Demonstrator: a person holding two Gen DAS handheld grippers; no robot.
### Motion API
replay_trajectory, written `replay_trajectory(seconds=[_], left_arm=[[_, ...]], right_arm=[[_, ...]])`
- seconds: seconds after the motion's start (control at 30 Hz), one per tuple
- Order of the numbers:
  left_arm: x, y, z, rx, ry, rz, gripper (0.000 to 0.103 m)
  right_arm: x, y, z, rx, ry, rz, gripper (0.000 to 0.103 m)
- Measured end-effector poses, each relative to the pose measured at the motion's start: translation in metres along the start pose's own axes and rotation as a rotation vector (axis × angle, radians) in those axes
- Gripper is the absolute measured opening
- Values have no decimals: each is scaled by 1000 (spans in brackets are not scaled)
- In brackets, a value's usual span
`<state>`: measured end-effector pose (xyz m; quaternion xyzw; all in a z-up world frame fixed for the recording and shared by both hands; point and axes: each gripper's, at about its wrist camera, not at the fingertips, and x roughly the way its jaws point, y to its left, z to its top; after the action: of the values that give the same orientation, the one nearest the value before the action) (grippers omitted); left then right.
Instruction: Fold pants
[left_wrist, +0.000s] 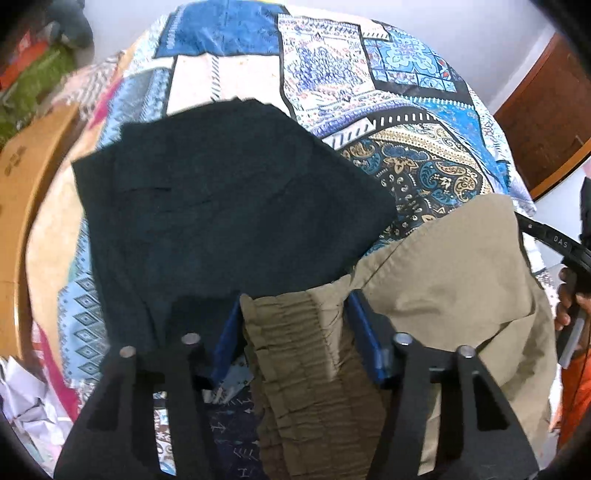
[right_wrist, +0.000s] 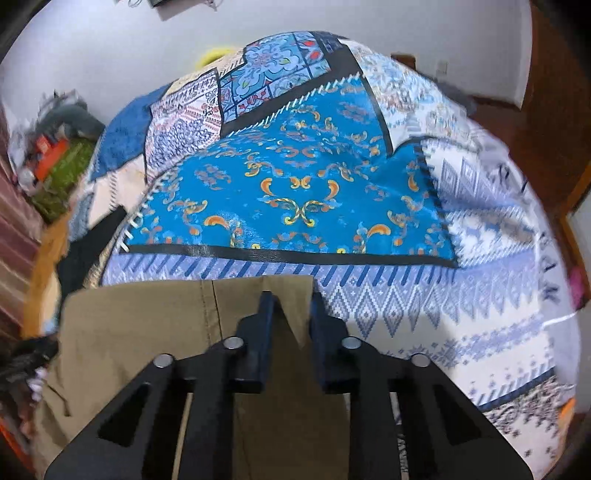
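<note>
The khaki pants (left_wrist: 454, 280) hang between both grippers above the patchwork bedspread (left_wrist: 229, 77). My left gripper (left_wrist: 295, 306) is shut on the gathered elastic waistband (left_wrist: 295, 332), which bunches between the blue pads. In the right wrist view my right gripper (right_wrist: 290, 299) is shut on a corner of the khaki pants (right_wrist: 147, 332) at their far edge; the fabric spreads left and below the fingers. The right gripper's handle and the hand holding it show at the right edge of the left wrist view (left_wrist: 569, 254).
A dark, folded garment (left_wrist: 221, 206) lies flat on the bed beyond the left gripper. A cardboard box (left_wrist: 29, 177) stands at the bed's left side. Crumpled white paper (left_wrist: 26, 398) lies lower left. A wooden door (left_wrist: 546, 110) is at the right. The bedspread (right_wrist: 303, 192) stretches ahead of the right gripper.
</note>
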<state>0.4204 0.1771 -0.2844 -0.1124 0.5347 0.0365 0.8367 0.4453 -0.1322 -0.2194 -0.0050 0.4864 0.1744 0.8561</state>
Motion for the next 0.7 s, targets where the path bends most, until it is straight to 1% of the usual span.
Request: replay_trajectory(seconds=[0.07, 0.13, 0.2, 0.27, 0.37, 0.4, 0.5, 0.6, 0.7], left_arm=[[-12, -5, 0, 21, -57, 56, 50], [-29, -10, 0, 41, -124, 110, 49], [-48, -10, 3, 51, -176, 136, 49], [-69, -10, 8, 55, -219, 134, 48], [-106, -15, 14, 68, -295, 147, 48], [-122, -17, 15, 72, -330, 148, 48], [-159, -23, 16, 79, -403, 138, 48], [-180, -27, 10, 92, -422, 123, 47], [-188, -28, -4, 108, -412, 115, 47]], right_arm=[[-6, 3, 0, -19, -15, -23, 12], [-17, 4, 4, -12, -50, -32, 11], [-42, 4, 13, 12, -104, -10, 11], [-67, 9, 22, 8, -154, 11, 10], [-123, 20, 34, -17, -278, 16, 10], [-136, 24, 37, -21, -307, 19, 10], [-180, 33, 44, -33, -396, 21, 10], [-213, 39, 36, -47, -434, 33, 10], [-223, 42, 17, -64, -424, 41, 10]])
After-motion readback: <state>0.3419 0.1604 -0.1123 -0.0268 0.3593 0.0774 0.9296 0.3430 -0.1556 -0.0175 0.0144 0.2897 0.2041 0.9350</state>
